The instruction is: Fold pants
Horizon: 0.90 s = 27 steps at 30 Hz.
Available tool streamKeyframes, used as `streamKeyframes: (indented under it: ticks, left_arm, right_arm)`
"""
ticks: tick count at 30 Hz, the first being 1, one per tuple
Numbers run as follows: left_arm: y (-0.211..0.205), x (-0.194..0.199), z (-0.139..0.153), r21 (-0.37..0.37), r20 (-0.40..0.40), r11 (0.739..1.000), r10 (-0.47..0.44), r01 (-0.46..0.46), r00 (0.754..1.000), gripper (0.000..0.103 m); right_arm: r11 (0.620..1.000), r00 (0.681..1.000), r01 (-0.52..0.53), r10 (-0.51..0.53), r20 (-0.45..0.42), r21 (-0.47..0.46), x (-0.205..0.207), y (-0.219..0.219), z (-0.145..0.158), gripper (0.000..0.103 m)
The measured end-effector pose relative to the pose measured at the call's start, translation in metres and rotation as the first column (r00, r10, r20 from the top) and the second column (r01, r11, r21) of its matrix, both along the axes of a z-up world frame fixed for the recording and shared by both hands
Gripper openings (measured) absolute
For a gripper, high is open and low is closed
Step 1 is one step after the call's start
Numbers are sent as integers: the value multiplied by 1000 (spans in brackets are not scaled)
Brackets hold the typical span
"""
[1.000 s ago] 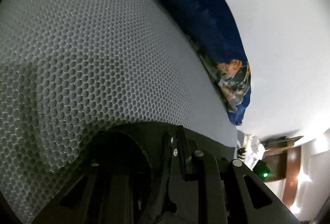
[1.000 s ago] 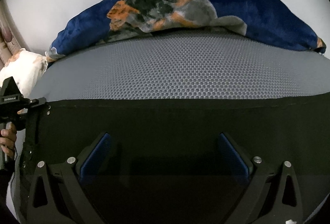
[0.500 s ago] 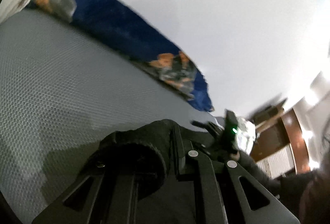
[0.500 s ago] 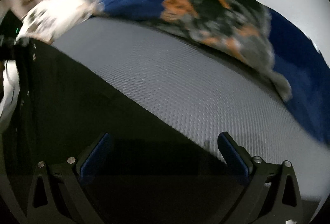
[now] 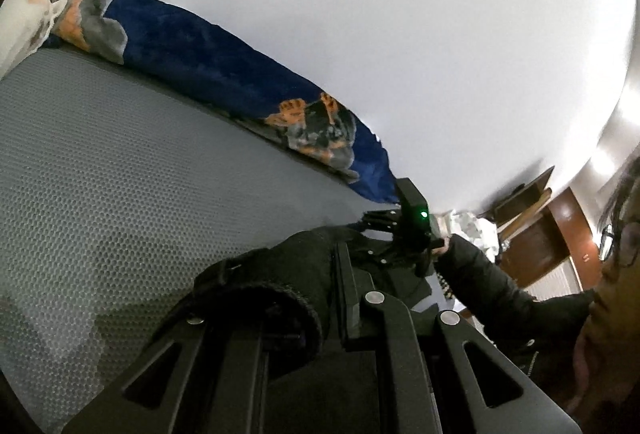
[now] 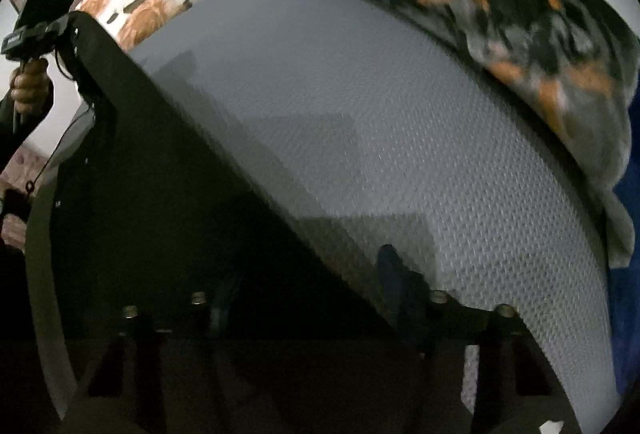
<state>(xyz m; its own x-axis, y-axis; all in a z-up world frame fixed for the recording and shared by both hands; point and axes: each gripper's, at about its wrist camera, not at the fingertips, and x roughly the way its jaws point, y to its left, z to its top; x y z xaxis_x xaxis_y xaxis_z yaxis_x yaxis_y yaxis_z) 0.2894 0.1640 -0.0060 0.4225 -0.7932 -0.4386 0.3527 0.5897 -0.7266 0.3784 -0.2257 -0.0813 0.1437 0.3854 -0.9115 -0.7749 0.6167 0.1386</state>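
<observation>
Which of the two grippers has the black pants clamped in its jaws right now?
The left gripper: its jaws are shut on a bunched fold of the pants. The right gripper has been closing, jaws apart over the cloth.

The room is dim. A bright lamp glow (image 5: pixel 600 158) sits at three o'clock. The blue blanket (image 6: pixel 520 14) looks blurry, and edges bend round.

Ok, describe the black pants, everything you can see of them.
The black pants are dark, matte, soft-looking cloth spread over the grey mesh mattress, with one long straight edge running diagonally across it. In the left wrist view a bunched end with a ribbed rolled hem is pinched in the shut left gripper and lifted. The right gripper, its jaws just closing, sits at the straight edge; blur hides any contact.
</observation>
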Motion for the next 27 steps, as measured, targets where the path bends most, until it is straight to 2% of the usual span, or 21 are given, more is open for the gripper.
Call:
streamKeyframes:
  ticks: [3, 11, 16, 19, 20, 24, 27]
  left_arm:
    - [-1, 2, -2, 16, -5, 1000, 13, -13, 1000, 11]
    - [-4, 8, -6, 46, -20, 998, 44, -43, 999, 11]
    - [-5, 11, -8, 63, -23, 997, 49, -48, 999, 11]
    - [-6, 13, -10, 76, -19, 996, 53, -51, 998, 11]
    - [-7, 15, -11, 86, -19, 995, 53, -51, 998, 11]
    - [-6, 21, -17, 113, -18, 991, 74, -72, 997, 11]
    - [-5, 22, -21, 150, -1, 985, 83, -82, 997, 11]
  right_arm:
    - [1000, 1000, 4, -4, -16, -9, -3, -17, -2, 39]
    - [998, 999, 38, -38, 13, -53, -11, -51, -6, 33]
    - [995, 995, 83, -80, 51, -62, -16, -65, -6, 24]
    - [990, 990, 119, -112, 89, -74, -21, -65, -4, 15]
    - [987, 986, 135, -125, 114, -83, -24, -64, -3, 11]
    - [970, 956, 206, -173, 236, -125, -42, -55, 5, 8]
    - [943, 911, 309, -258, 323, -120, -59, -51, 15, 8]
